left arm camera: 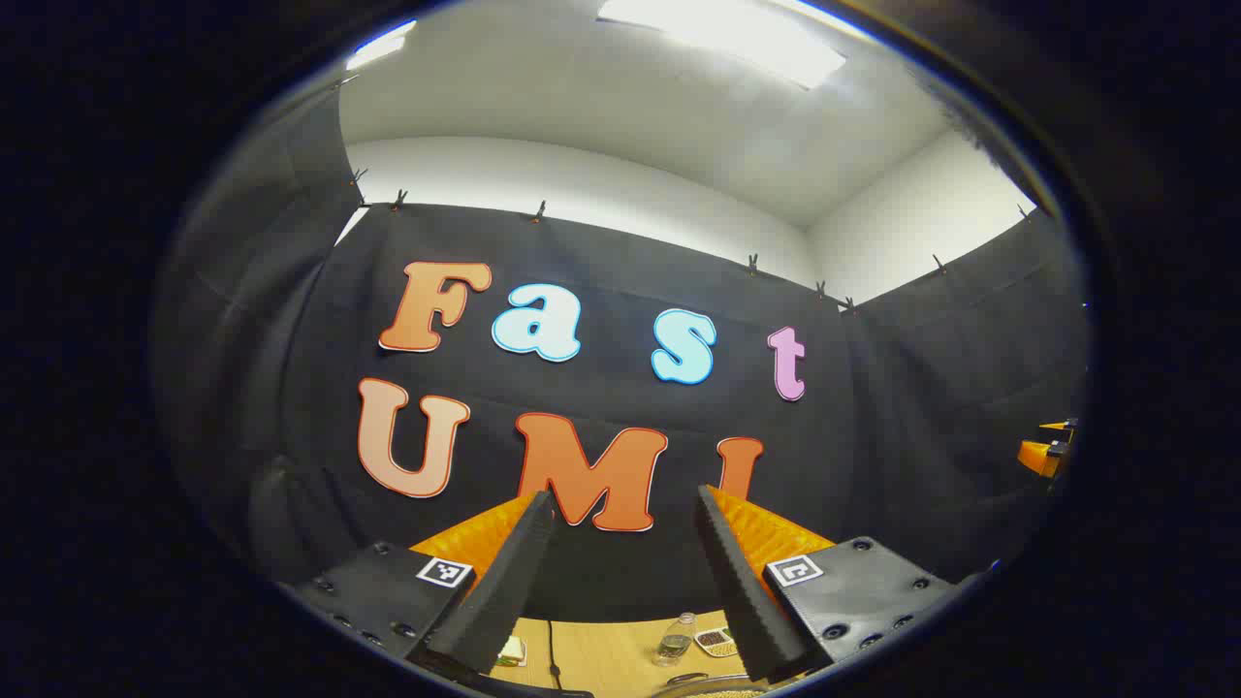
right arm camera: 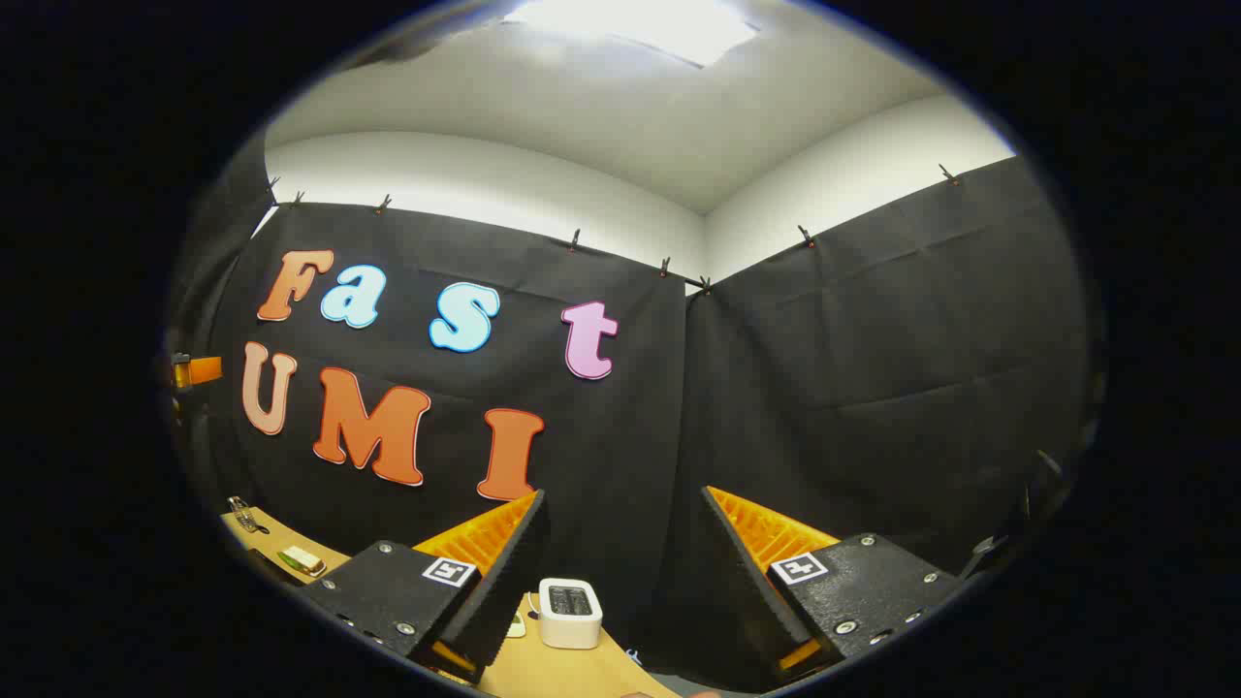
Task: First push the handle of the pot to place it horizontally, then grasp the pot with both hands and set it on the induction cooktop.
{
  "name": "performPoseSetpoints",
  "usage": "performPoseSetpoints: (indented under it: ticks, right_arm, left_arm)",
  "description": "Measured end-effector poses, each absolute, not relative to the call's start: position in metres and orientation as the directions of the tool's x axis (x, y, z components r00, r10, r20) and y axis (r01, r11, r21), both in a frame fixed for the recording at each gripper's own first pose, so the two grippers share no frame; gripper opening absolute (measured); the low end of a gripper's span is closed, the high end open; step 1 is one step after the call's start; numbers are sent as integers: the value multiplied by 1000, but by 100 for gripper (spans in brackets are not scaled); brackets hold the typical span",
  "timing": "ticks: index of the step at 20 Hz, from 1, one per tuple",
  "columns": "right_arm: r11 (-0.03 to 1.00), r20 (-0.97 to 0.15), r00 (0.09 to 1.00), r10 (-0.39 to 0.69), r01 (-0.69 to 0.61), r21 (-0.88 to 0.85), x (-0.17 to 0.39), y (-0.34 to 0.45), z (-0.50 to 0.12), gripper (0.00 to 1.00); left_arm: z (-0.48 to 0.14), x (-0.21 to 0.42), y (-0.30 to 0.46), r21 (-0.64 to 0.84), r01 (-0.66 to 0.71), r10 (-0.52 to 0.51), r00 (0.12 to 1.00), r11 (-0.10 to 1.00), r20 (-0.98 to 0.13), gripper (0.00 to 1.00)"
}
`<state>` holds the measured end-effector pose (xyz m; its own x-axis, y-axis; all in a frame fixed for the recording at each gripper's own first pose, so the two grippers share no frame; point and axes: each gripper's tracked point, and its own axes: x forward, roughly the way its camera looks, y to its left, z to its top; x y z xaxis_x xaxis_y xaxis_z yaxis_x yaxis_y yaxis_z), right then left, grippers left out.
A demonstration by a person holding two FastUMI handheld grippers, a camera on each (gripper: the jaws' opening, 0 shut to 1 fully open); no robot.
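Left gripper view, left gripper [left arm camera: 625, 504]: fingers spread apart, gripping nothing, aimed at the booth wall.
Left gripper view, bench [left arm camera: 601, 659]: bottom centre, carrying a small clear bottle [left arm camera: 674, 640] and a dish [left arm camera: 715, 640].
Left gripper view, pot: a curved rim [left arm camera: 693, 686] at the bottom edge; identity could not be confirmed.
Right gripper view, right gripper [right arm camera: 625, 504]: fingers spread apart, empty.
Right gripper view, toaster [right arm camera: 570, 611]: white, on the bench, bottom centre.

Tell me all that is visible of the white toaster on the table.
The toaster is a small white box with rounded corners and a dark slot opening on top. It stands upright on the wooden table near the black cloth wall, seen between the right gripper's open fingers. Nothing touches it.
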<state>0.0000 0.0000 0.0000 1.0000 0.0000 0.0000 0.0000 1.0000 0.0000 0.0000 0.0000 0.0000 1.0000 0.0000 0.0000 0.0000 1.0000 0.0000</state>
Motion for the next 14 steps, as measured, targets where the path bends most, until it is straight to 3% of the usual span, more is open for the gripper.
performPoseSetpoints:
  ticks: [14]
  right_arm:
    - [1000,-27,999,-21,20,-20,0,-22,-13,95]
  left_arm:
    - [31,16,-10,12,-33,31,995,999,99,95]
